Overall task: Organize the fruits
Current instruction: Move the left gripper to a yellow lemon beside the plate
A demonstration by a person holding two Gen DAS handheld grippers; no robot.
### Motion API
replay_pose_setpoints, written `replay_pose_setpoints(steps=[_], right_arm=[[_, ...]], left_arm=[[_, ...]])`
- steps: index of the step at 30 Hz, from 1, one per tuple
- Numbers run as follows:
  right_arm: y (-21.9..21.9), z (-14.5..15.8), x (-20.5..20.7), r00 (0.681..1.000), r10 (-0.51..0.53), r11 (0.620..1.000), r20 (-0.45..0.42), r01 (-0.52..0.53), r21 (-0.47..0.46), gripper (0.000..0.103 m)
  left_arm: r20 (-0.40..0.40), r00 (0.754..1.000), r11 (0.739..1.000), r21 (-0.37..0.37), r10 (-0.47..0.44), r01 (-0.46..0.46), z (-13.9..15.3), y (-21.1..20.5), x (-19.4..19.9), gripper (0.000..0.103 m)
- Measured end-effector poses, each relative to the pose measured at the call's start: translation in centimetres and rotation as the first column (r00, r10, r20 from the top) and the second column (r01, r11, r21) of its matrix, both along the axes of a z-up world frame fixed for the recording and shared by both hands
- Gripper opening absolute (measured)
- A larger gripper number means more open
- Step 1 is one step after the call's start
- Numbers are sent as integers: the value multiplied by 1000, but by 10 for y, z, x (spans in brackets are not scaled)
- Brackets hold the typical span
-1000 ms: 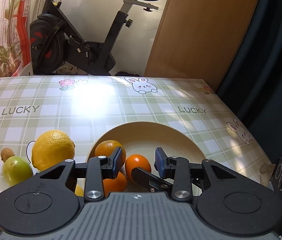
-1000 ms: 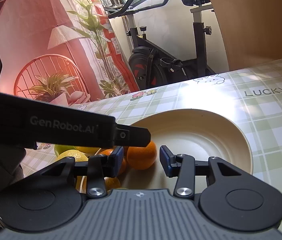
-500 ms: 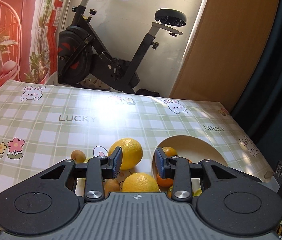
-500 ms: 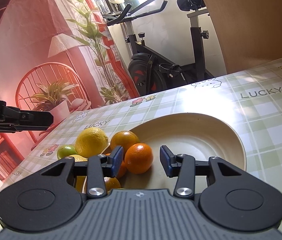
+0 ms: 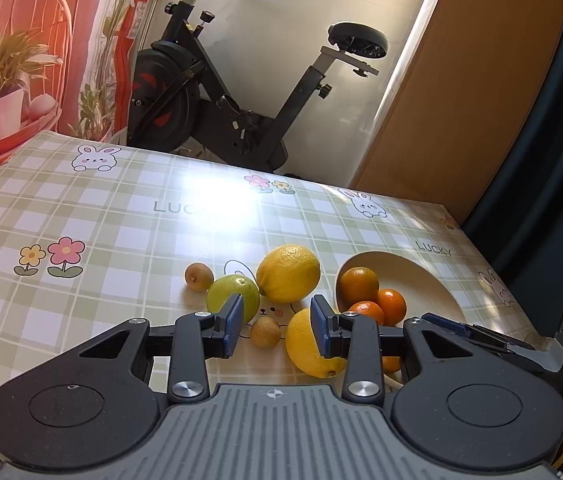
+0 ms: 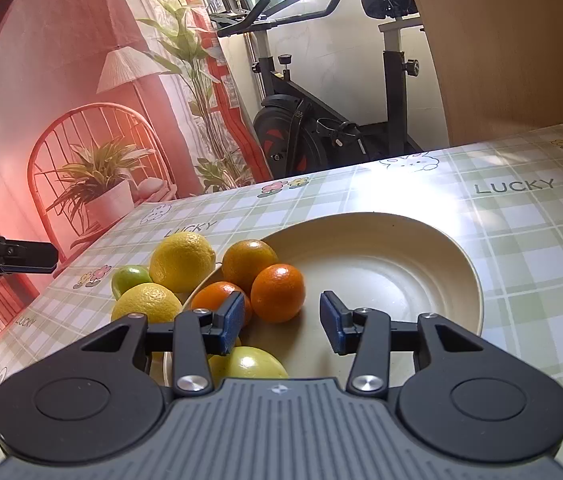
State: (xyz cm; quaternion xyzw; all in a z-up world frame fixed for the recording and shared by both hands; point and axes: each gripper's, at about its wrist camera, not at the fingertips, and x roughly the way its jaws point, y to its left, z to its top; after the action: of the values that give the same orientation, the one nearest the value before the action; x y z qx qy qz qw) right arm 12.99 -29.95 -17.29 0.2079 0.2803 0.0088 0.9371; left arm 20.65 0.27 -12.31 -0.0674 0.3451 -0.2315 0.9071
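A cream plate (image 6: 461, 264) holds 3 oranges (image 6: 277, 292) at its left edge; 2 lemons (image 5: 287, 268) lie just left of it. Both grippers (image 5: 275, 320) (image 6: 281, 322) hover with fingers narrowly parted, empty. The left should probably centre on 1 lemon before closing. Only the left view shows 2 small brown fruits (image 5: 198, 277).

A black exercise bike (image 5: 241, 92) stands behind the checked tablecloth (image 5: 101, 220).
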Motion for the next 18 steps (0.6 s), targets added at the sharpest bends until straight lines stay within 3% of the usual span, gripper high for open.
replay_pose_setpoints(steps=[6,13,18], right_arm=[[12,10,-12,1000,14,999,-7,-14,-33,46],[57,35,6,988,154,980,10,-152,-127,47],[96,34,31,967,254,943,-23,-253,-215,56]], left_arm=[[10,1000,1000,-10,3,-3,-8,13,-1,39],[7,999,999,-26,36,-36,-20,29,-6,41],[-11,998,997,-44,63,-63,-29,44,-8,41]])
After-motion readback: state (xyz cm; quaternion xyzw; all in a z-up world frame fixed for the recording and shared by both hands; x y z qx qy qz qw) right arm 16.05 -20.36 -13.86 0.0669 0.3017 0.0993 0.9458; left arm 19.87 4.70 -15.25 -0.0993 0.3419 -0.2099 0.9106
